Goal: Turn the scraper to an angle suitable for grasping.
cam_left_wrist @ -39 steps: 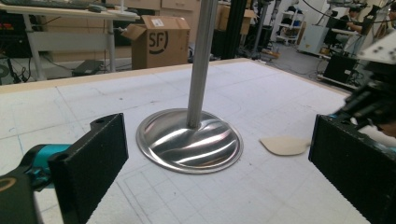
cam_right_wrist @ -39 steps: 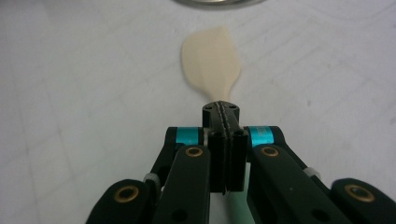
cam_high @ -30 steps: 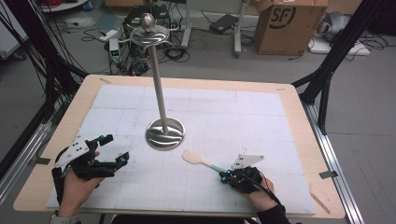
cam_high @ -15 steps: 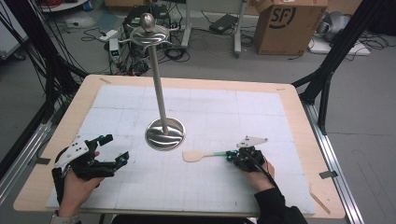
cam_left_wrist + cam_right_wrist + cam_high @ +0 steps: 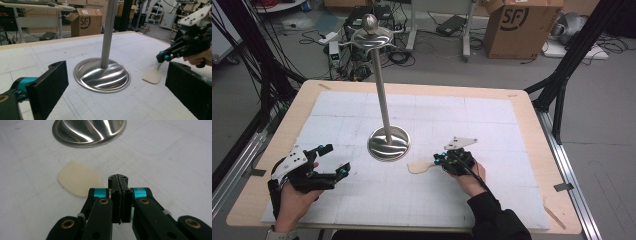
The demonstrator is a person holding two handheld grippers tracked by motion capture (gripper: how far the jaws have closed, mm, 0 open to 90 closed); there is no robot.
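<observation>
Two grippers on the table here. The right gripper (image 5: pixel 438 161) has its jaws squeezed tight together on the handle of a small cream spatula (image 5: pixel 419 166), whose flat blade lies on the white mat (image 5: pixel 492 125) just in front of the shiny round base of the metal stand (image 5: pixel 389 143). The left gripper (image 5: pixel 334 160) sits near the mat's left edge, jaws wide apart, holding nothing.

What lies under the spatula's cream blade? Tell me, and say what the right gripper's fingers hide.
The spatula blade lies flat on the white gridded mat, beside the steel stand base, apart from it. The right gripper is shut on its handle, so the fingers cover that handle.
</observation>
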